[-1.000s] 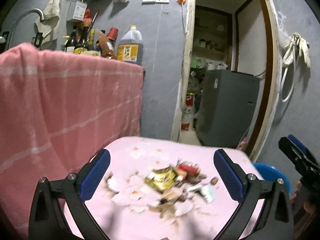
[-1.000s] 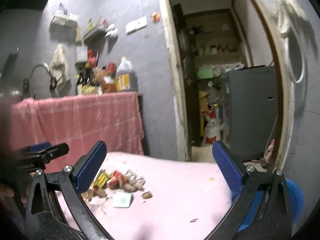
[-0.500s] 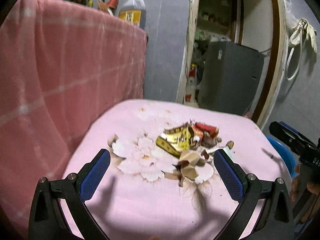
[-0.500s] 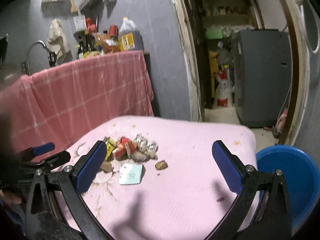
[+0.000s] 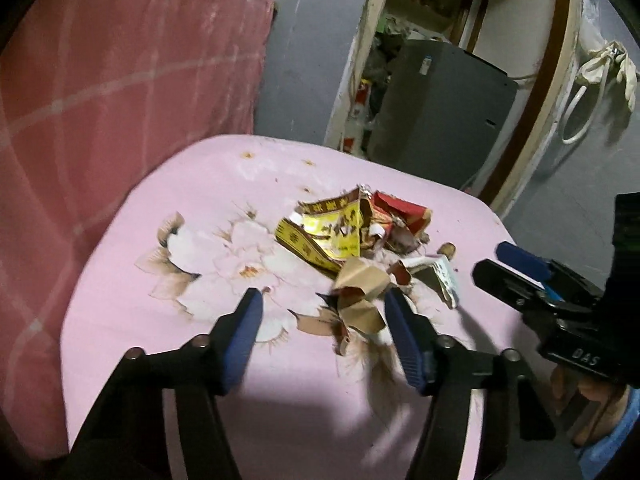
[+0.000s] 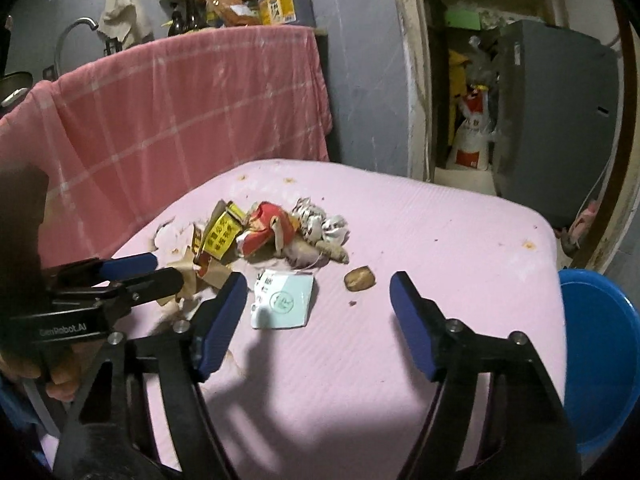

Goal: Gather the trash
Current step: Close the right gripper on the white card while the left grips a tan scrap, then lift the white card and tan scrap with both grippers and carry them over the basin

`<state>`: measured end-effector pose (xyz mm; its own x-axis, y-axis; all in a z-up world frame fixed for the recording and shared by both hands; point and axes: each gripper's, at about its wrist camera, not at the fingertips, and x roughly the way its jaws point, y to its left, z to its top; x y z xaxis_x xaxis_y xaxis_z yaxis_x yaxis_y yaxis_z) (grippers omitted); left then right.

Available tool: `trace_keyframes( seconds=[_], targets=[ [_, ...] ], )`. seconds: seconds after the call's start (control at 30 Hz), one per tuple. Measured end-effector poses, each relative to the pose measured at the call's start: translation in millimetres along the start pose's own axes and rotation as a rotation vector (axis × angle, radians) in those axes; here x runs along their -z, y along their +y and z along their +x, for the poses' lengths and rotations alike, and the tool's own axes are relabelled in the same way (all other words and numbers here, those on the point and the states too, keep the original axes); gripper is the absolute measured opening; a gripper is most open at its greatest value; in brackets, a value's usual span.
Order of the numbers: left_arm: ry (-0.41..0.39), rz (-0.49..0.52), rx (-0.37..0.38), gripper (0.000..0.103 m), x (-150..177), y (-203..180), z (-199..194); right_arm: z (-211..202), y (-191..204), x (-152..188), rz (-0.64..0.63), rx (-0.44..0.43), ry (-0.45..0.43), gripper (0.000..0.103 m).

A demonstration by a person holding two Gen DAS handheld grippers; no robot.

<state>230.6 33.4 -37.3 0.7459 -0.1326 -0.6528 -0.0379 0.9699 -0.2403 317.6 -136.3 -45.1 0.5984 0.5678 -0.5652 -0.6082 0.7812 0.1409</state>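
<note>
A heap of trash lies on a pink flowered table (image 5: 168, 344): a yellow wrapper (image 5: 328, 232), a red carton piece (image 5: 400, 212), crumpled brown paper (image 5: 360, 292), a pale card (image 6: 284, 300) and a small brown lump (image 6: 360, 278). My left gripper (image 5: 324, 312) is open, its jaws partly narrowed, just above the table with the brown paper beside its right finger (image 5: 404, 336). My right gripper (image 6: 316, 300) is open and empty, low over the table with the pale card between its fingers. Each gripper shows in the other's view: the right (image 5: 520, 276), the left (image 6: 136, 272).
A blue tub (image 6: 600, 360) sits below the table's right edge. A pink checked cloth (image 6: 180, 120) hangs over a counter with bottles behind the table. A doorway with a grey cabinet (image 6: 560, 112) lies at the back right.
Both grippers have dropped and moved forward toward the trash heap. The left gripper's jaws have narrowed a good deal. The right gripper's jaws have also narrowed somewhat.
</note>
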Motion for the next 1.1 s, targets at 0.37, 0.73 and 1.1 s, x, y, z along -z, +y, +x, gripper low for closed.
trace_keyframes(
  seconds=[0.37,0.73,1.1],
  targets=[
    [0.056,0.006,0.062,0.028,3.5,-6.3,-1.3,22.0,10.0,1.3,-0.029,-0.063,0.089,0.052],
    [0.072,0.002,0.078,0.016,4.8,-12.2,0.3,25.2,16.8,3.8,-0.063,-0.068,0.105,0.036],
    [-0.042,-0.001,0.112,0.016,-3.6,-27.3,-21.1,-19.9,13.3,-2.6,-0.066,0.006,-0.1,0.036]
  ],
)
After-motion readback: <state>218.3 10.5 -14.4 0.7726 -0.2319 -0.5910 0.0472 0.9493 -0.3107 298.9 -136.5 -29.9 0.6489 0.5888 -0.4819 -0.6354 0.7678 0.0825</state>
